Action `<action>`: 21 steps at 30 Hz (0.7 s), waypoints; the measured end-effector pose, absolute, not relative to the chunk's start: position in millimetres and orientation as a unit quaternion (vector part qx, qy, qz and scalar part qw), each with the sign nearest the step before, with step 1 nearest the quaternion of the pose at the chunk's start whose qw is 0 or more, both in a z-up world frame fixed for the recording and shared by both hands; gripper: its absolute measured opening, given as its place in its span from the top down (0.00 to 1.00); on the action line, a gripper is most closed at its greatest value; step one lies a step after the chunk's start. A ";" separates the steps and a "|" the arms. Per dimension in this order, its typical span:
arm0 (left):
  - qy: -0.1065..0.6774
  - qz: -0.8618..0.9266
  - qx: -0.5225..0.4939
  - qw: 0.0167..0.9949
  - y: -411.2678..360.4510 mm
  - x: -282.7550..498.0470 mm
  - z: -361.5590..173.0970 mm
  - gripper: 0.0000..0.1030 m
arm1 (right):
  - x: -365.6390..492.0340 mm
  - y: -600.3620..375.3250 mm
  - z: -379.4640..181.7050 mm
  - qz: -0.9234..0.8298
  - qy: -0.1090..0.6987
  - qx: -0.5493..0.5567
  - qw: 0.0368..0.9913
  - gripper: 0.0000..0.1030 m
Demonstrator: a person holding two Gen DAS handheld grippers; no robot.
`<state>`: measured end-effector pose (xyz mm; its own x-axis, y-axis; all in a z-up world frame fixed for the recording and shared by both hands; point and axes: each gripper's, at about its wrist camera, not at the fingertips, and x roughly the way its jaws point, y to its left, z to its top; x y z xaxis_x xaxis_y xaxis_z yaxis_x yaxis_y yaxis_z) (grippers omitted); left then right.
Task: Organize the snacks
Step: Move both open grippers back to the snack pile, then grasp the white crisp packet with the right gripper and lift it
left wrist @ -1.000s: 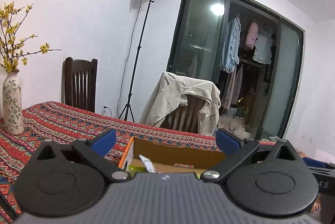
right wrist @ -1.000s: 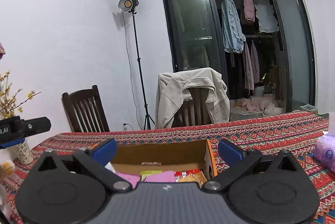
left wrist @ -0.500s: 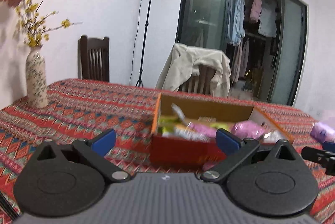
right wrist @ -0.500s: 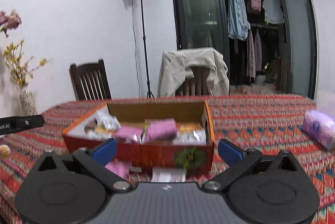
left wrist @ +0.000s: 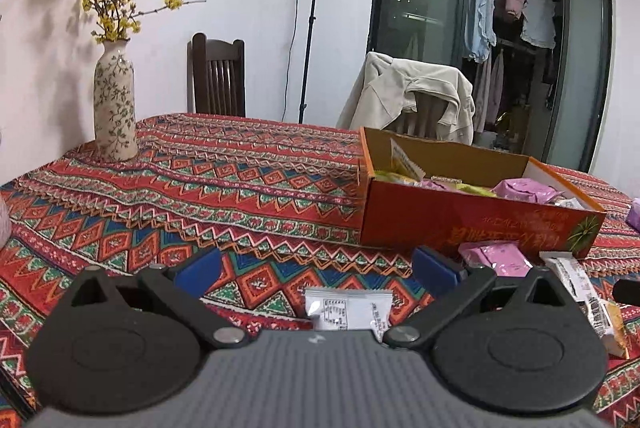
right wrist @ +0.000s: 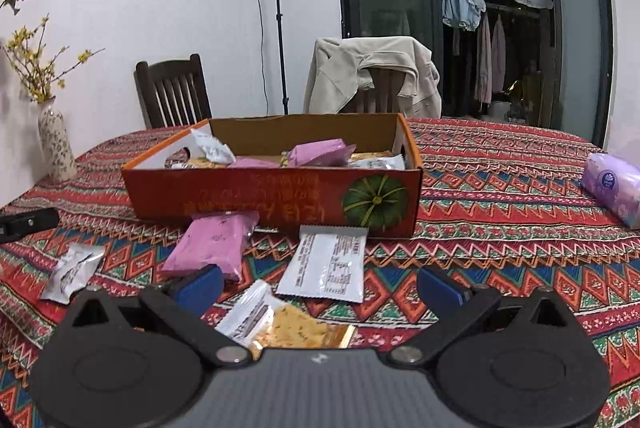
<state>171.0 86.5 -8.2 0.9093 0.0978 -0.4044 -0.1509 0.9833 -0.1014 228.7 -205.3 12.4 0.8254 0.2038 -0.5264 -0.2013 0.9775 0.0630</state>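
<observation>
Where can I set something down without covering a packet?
Bare patterned tablecloth runs between the floral ceramic vase and the orange cardboard box, and between that box and the purple tissue pack. In front of the box it's crowded: pink packet, white packet.

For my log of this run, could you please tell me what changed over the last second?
Both tongs, left and right, tipped downward and drew back from the orange cardboard box, bringing loose snack packets on the patterned tablecloth into view. Nothing was grasped or released. Both remained open and empty; the box did not visibly shift.
</observation>
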 end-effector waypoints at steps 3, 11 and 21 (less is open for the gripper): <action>0.212 0.061 -0.072 0.973 88.2 174.4 -12.1 0.00 | 229.8 -201.1 11.8 0.107 0.280 -0.003 0.954 0.00; 0.213 0.065 -0.082 0.972 91.4 173.9 -13.6 0.00 | 237.0 -192.2 5.9 0.111 0.295 -0.010 0.949 0.00; 0.213 0.061 -0.089 0.971 92.7 173.7 -13.6 0.00 | 262.1 -185.5 -5.7 0.100 0.352 -0.023 0.930 0.00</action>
<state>173.7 92.7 -13.6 0.9014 0.0811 -0.4252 -0.1572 0.9766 -0.1470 262.1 -185.5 -5.6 0.7320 0.1697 -0.6599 -0.2017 0.9791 0.0281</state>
